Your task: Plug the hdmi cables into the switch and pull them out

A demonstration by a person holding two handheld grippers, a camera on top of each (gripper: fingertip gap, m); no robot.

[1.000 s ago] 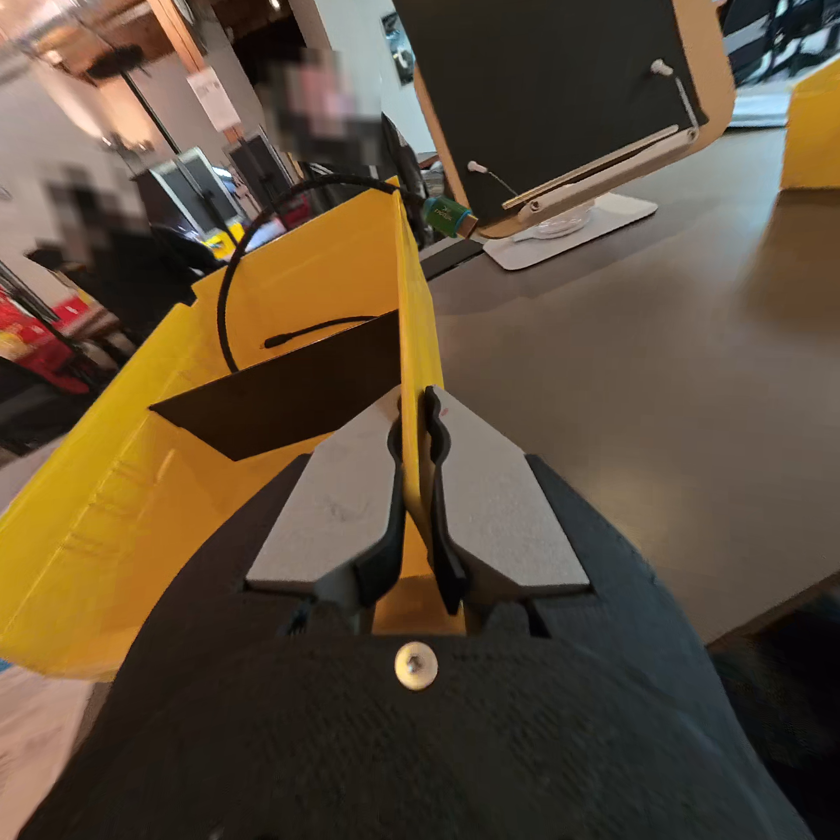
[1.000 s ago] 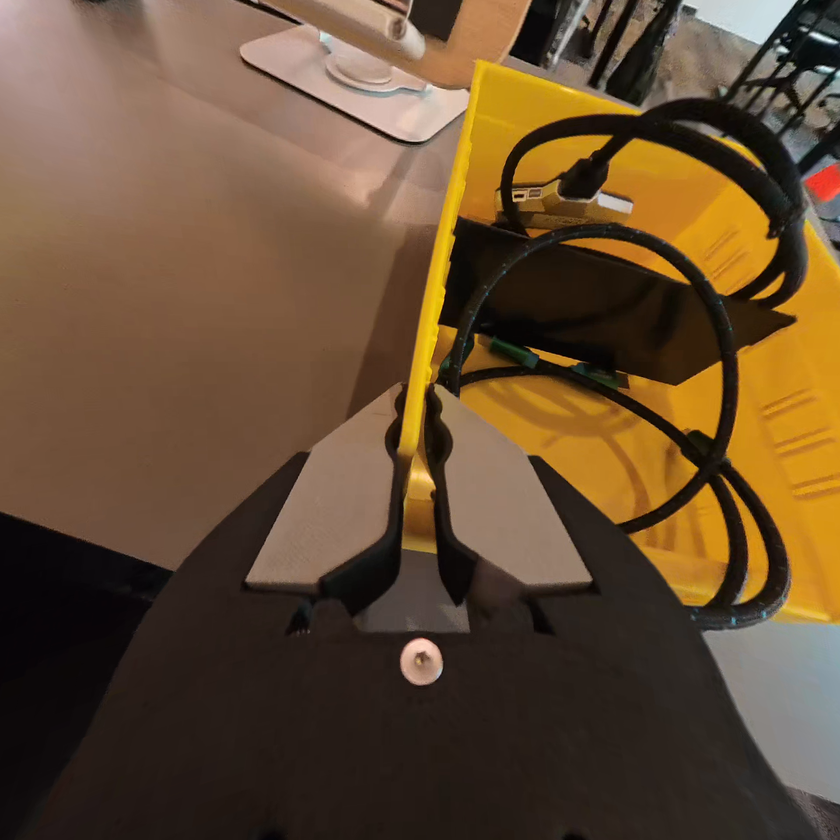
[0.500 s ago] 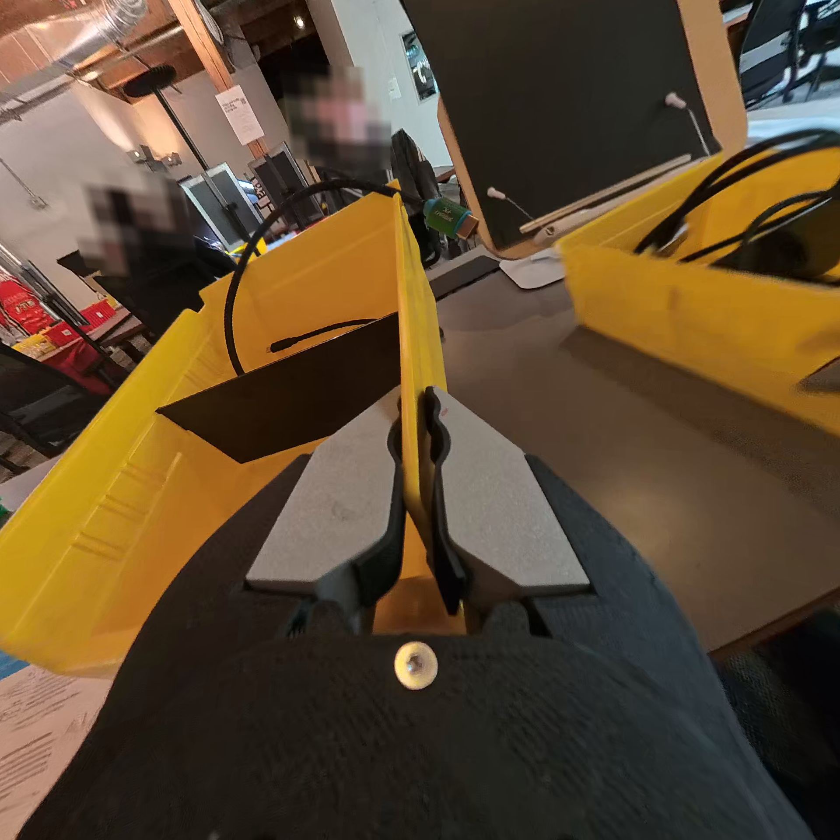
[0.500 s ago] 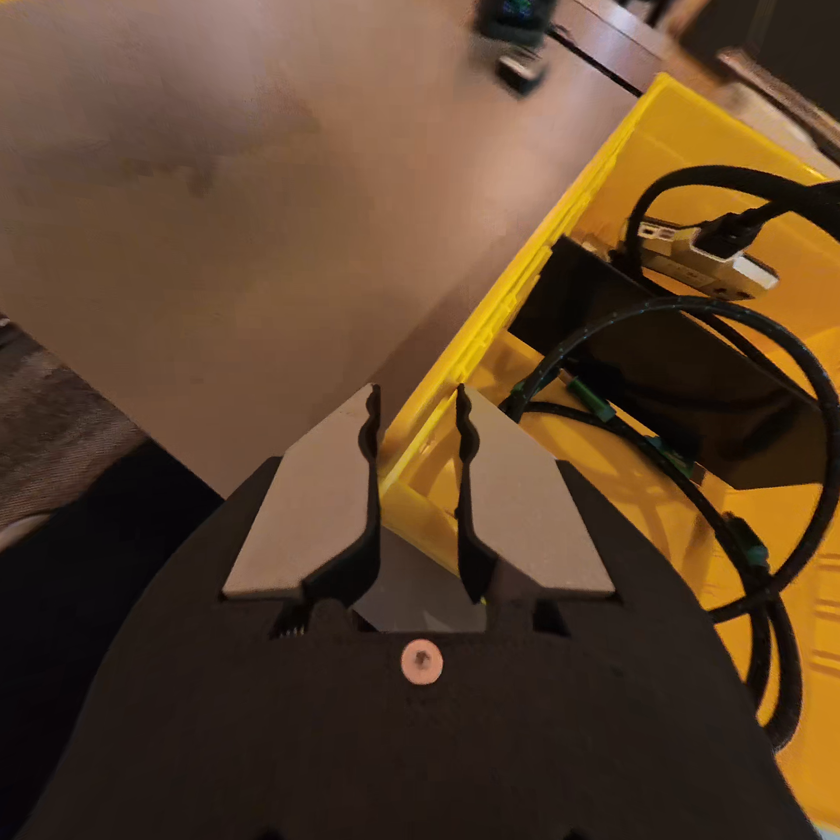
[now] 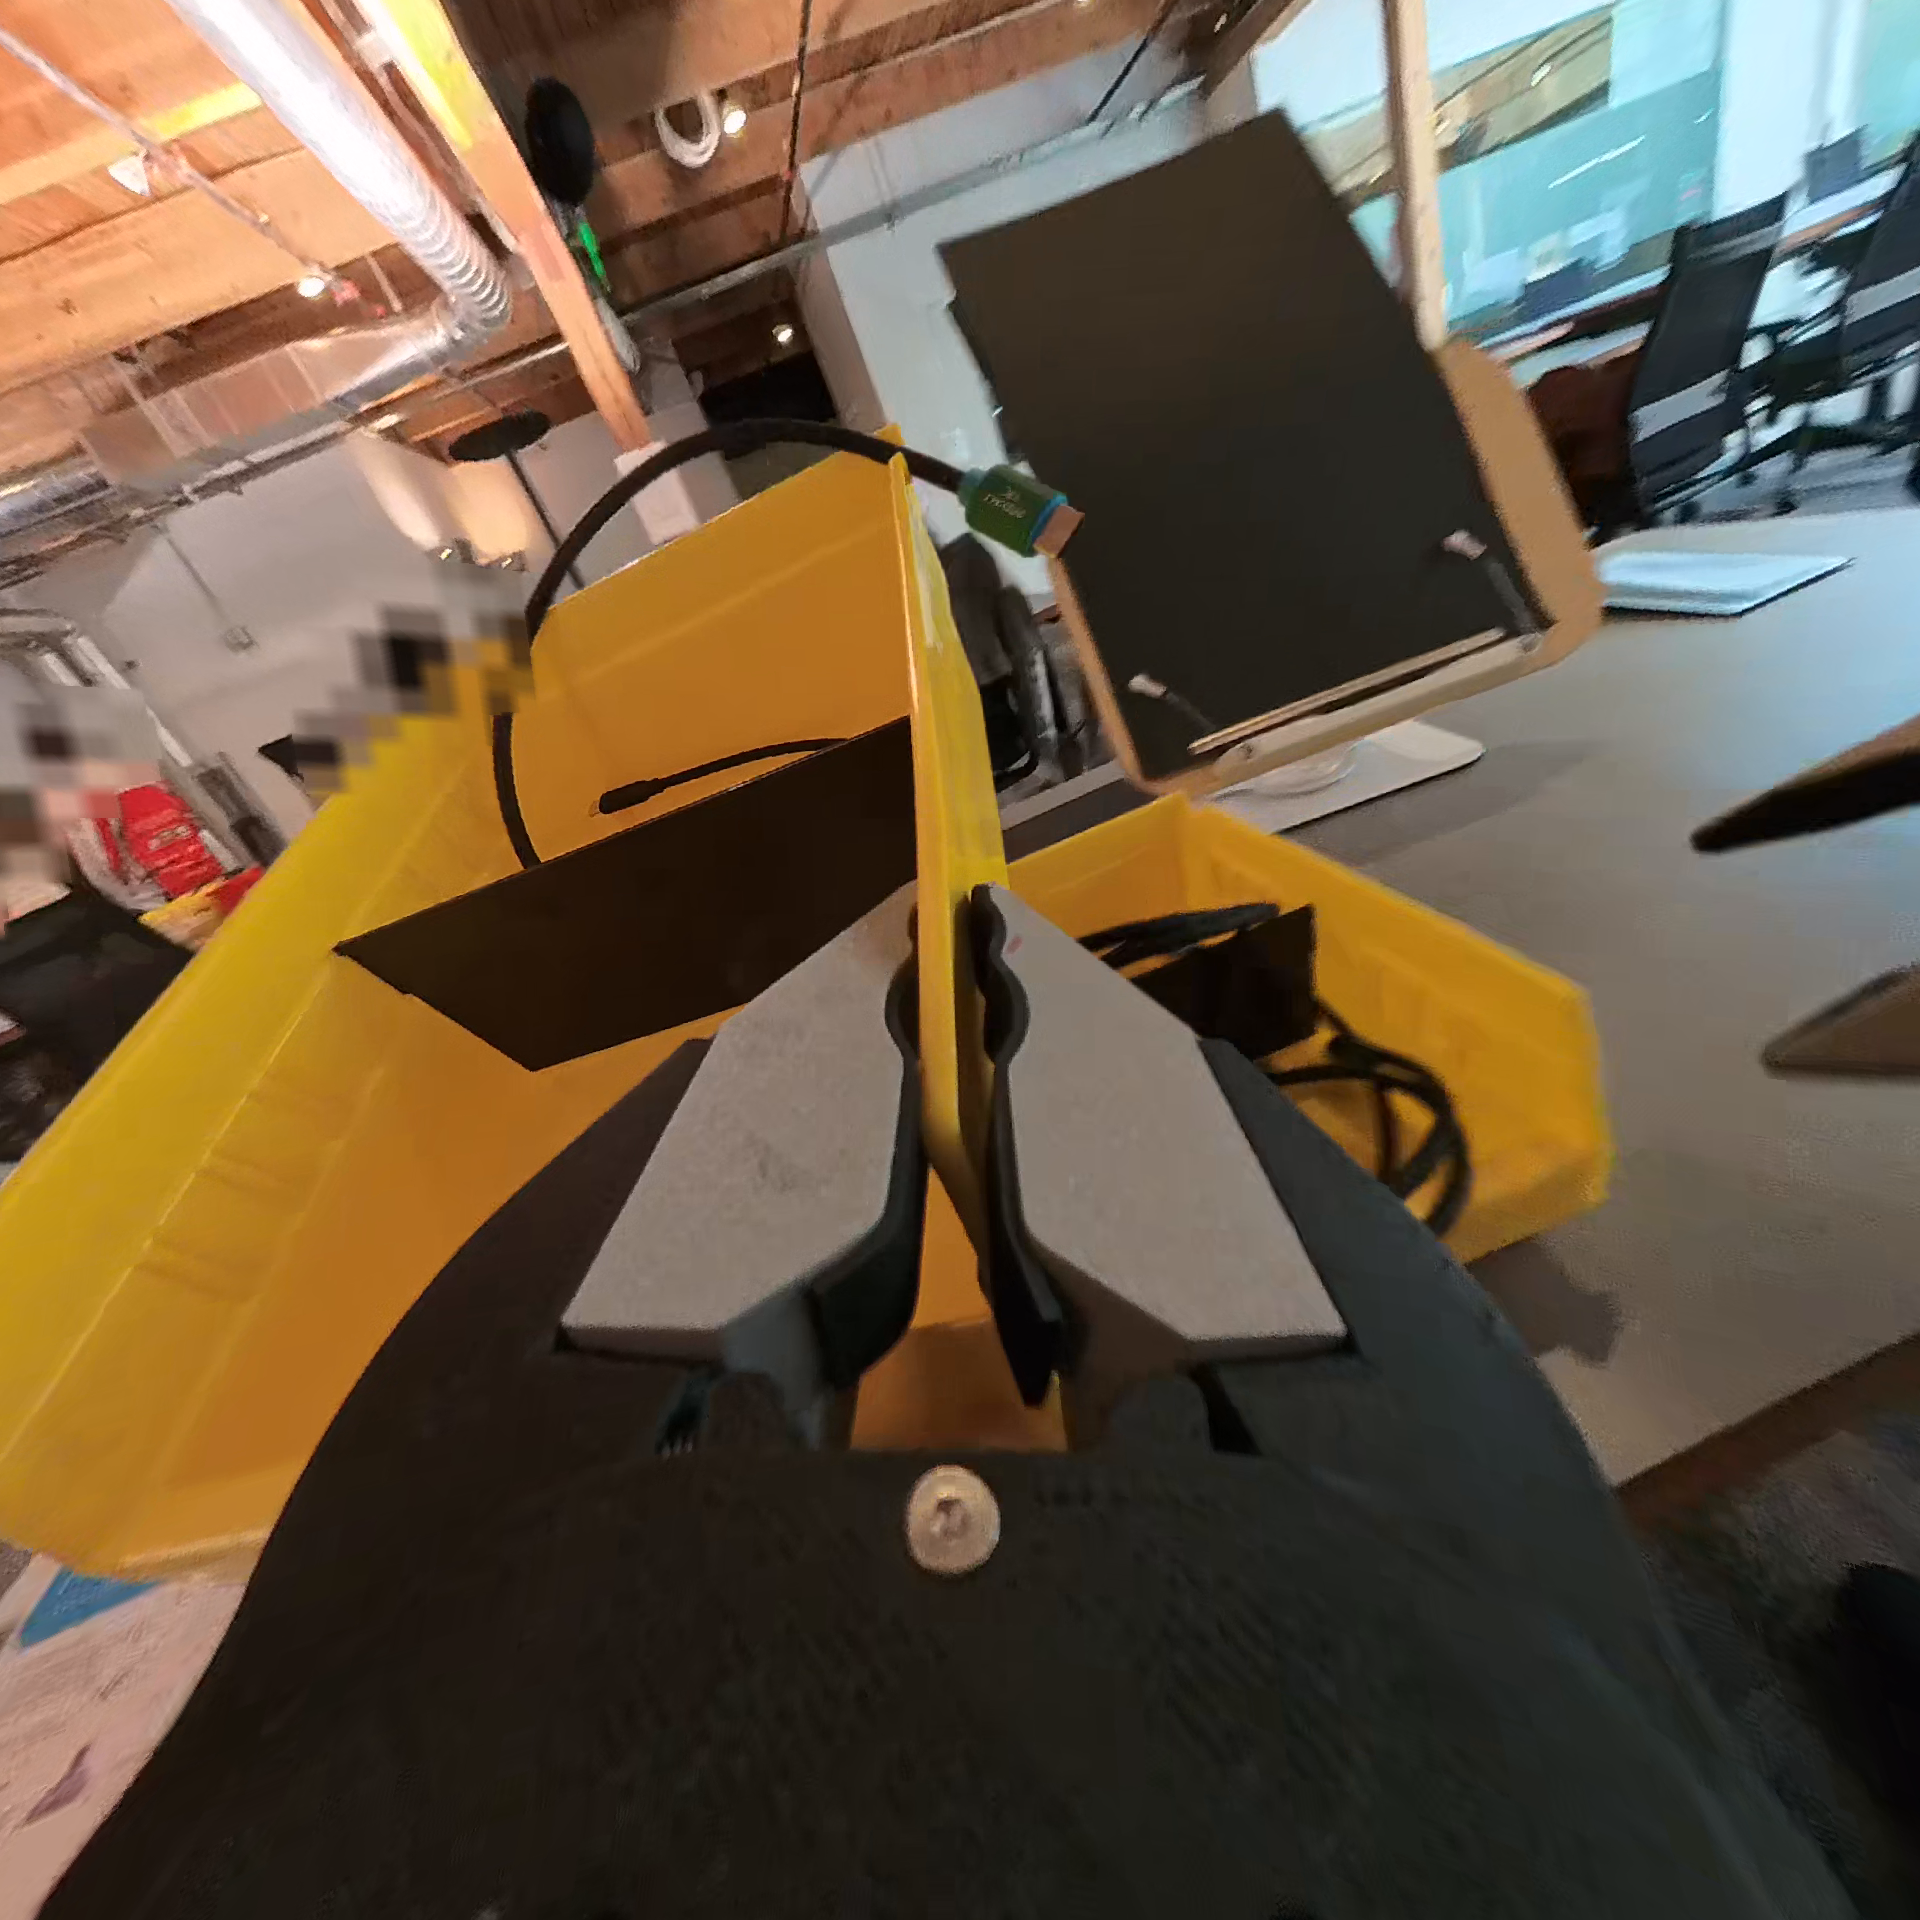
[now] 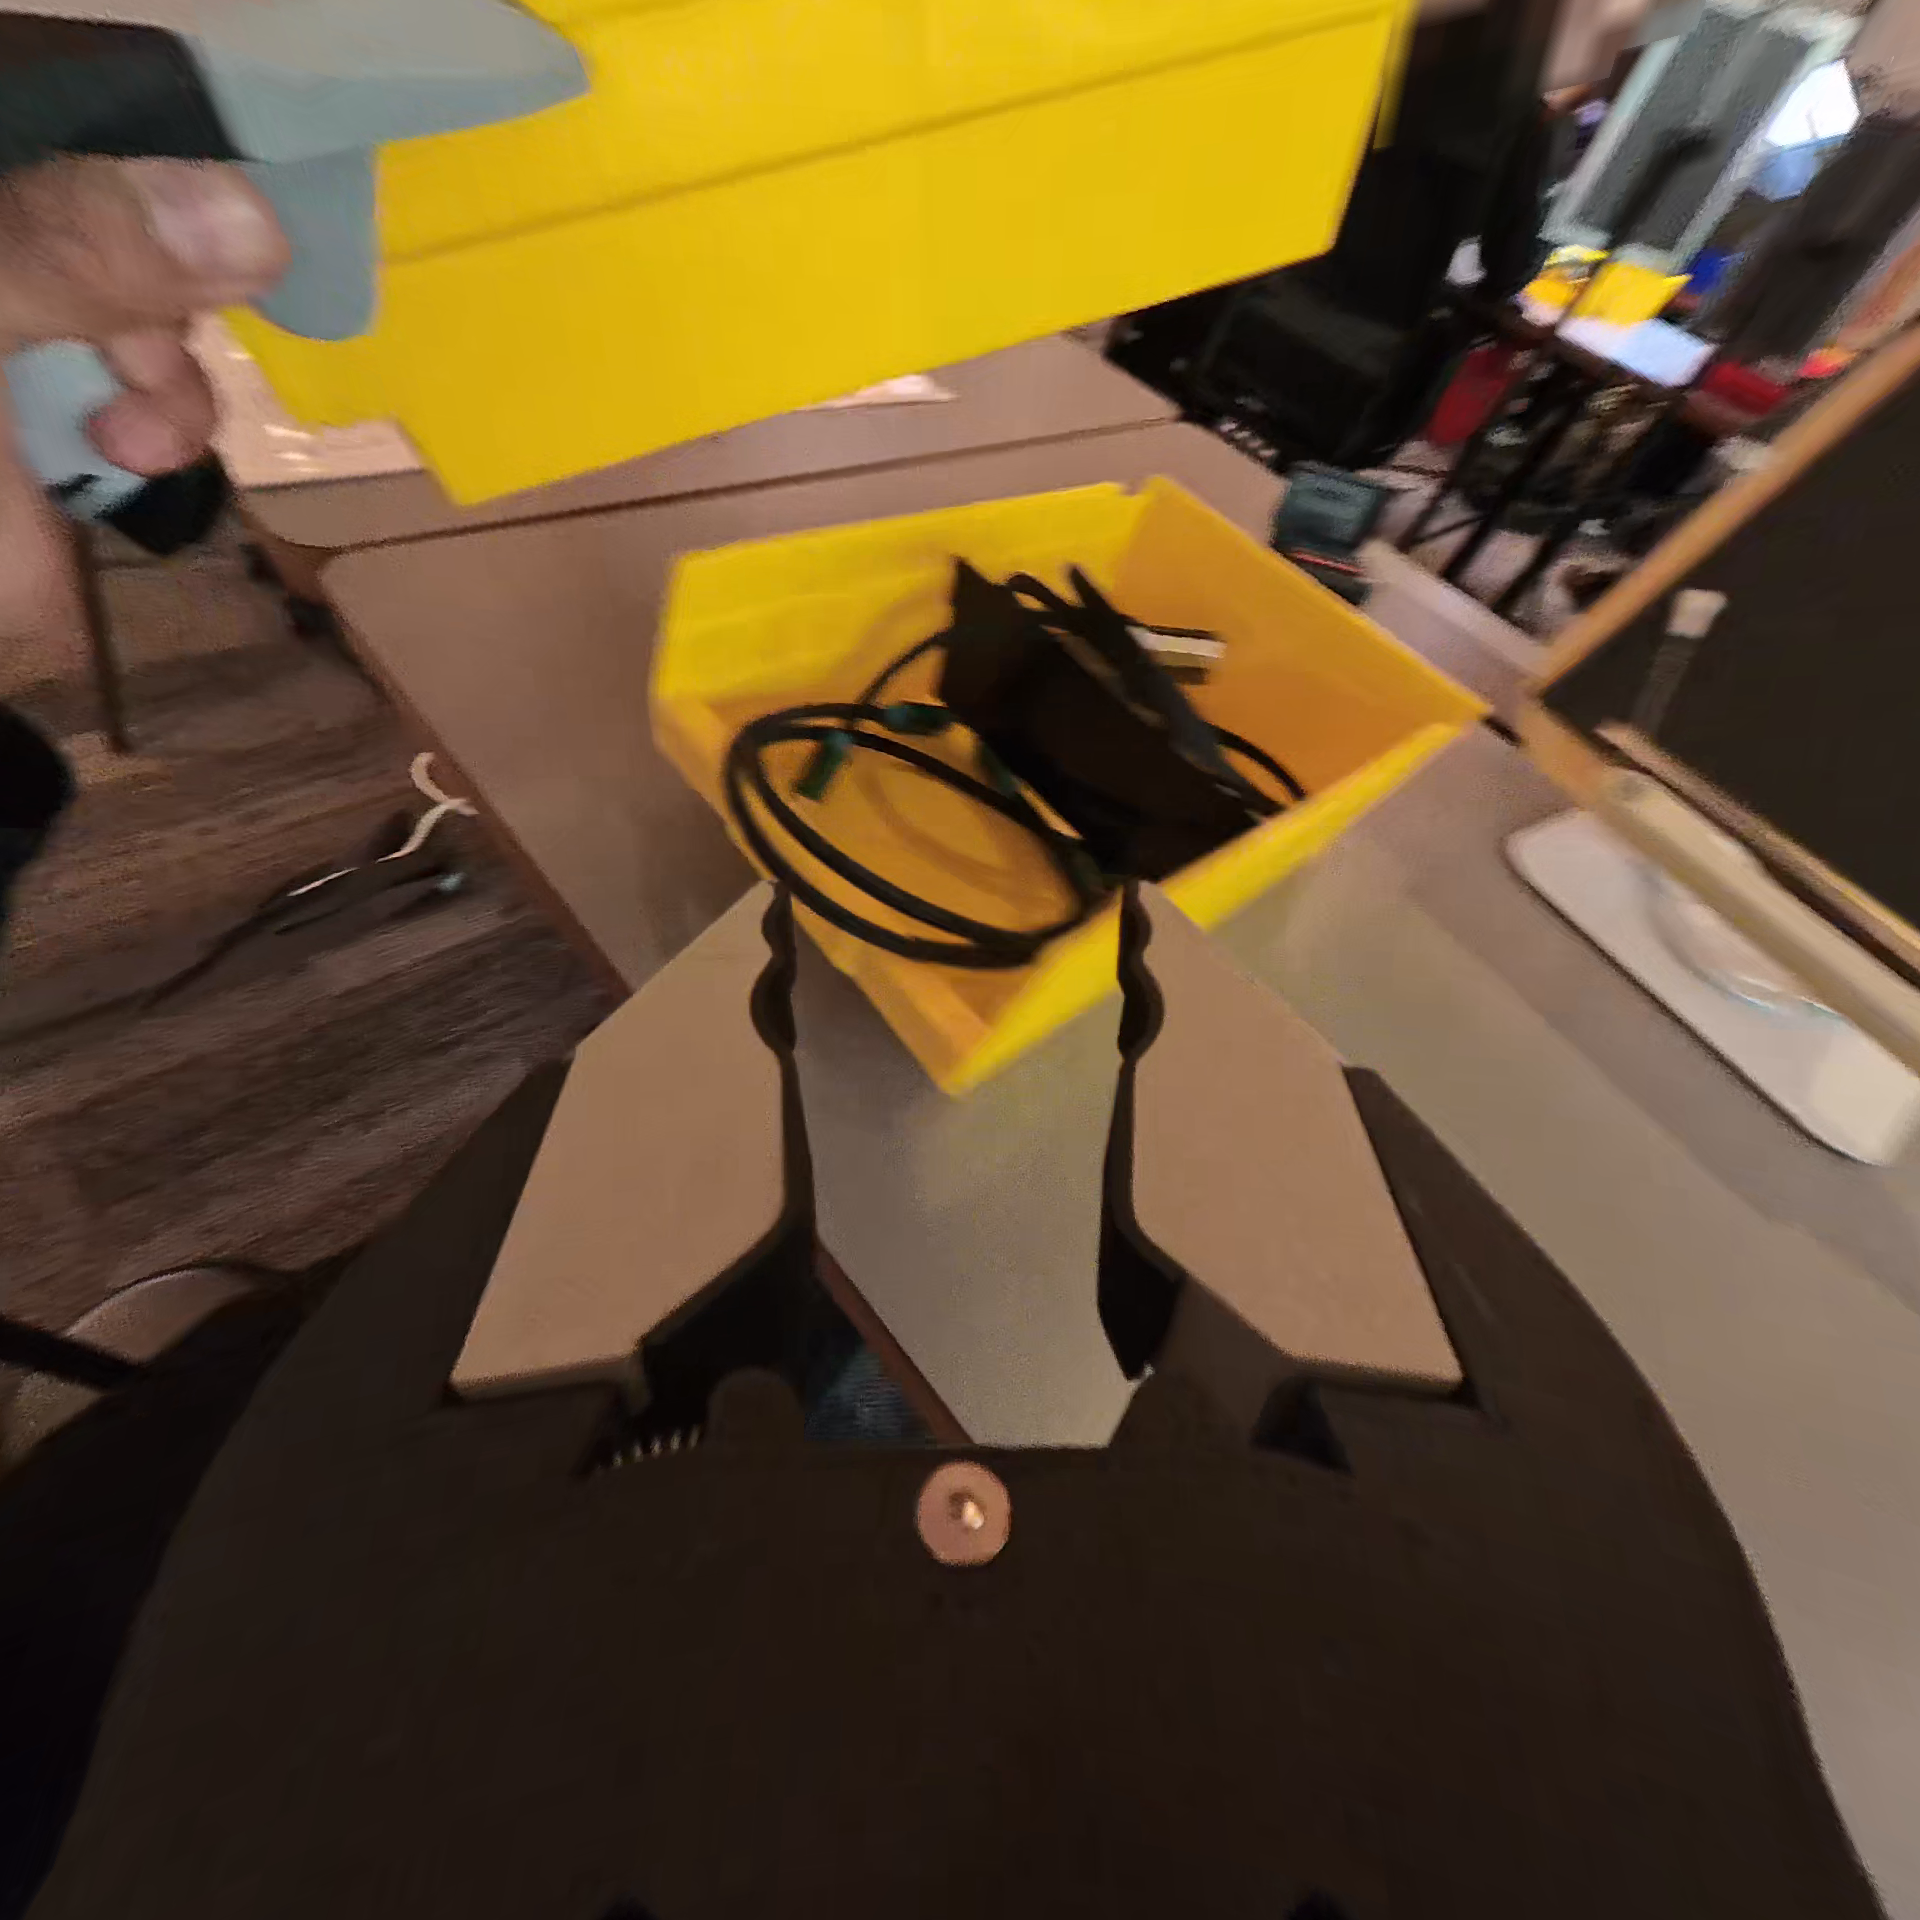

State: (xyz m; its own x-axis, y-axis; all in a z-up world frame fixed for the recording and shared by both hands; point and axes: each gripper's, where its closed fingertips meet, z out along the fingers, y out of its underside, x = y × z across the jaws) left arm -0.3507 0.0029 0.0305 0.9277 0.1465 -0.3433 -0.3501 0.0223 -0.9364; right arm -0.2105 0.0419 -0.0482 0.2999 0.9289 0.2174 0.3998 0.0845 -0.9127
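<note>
My left gripper (image 5: 951,904) is shut on the side wall of a yellow bin (image 5: 940,727) and holds the bin up in the air. That bin has a black divider (image 5: 644,935) and a black HDMI cable whose green plug (image 5: 1013,509) sticks out over the rim. My right gripper (image 6: 951,914) is open and empty, just short of a second yellow bin (image 6: 1299,644) that stands on the table. That bin holds coiled black cables (image 6: 883,831), a black divider (image 6: 1070,717) and a silver switch (image 6: 1174,649). The raised bin (image 6: 831,260) also shows in the right wrist view, with a grey finger (image 6: 343,104) of the left gripper on it.
A black board in a wooden frame (image 5: 1247,499) stands on a white base (image 5: 1382,758) at the back of the grey table (image 5: 1714,831). A hand (image 6: 114,270) holds the left gripper. The table's edge and the floor (image 6: 208,1039) lie to the left. My hands' fingertips stand some 20 centimetres from each other.
My right gripper opened off the second bin's wall and drew back, and that bin now stands on the table. My left gripper kept its grip and raised its bin higher.
</note>
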